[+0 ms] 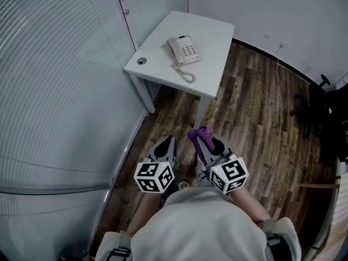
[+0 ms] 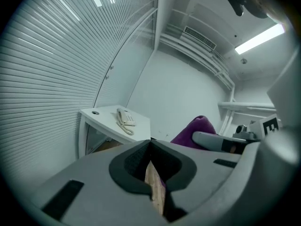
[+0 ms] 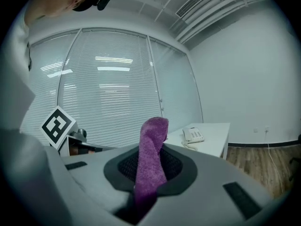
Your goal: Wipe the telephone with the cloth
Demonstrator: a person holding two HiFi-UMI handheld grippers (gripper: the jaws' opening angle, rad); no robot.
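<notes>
Holding the left tongs (image 1: 166,144) closed on nothing at the lower middle of the head view, you are gripping the purple cloth (image 1: 199,135) in the right tongs (image 1: 204,140) just beside them. Their jaws are pinching the cloth low down, and the rest is standing up past the tips. The telephone (image 1: 183,50) is sitting on the white table (image 1: 215,42) in the upper middle of the frame, well apart from both tongs. Its handset is lying in the cradle and its coiled cord (image 1: 187,76) is trailing toward the near edge.

The cloth is being held by a narrow fold, so a hard rub could be pulling it free. The telephone looks light and unanchored, so a sideways wipe may be sliding it or tipping the handset off unless the left tongs are steadying it. The cord could also be snagging a tip.

A blind-covered glass wall (image 1: 54,69) is filling the left of the frame, close to the table's left corner with its round cable hole (image 1: 142,61). A thin white cable (image 1: 279,102) is lying along the wood floor (image 1: 239,107) at the right, with dark furniture (image 1: 321,118) beyond. Nothing appears to be blocking the near side.
</notes>
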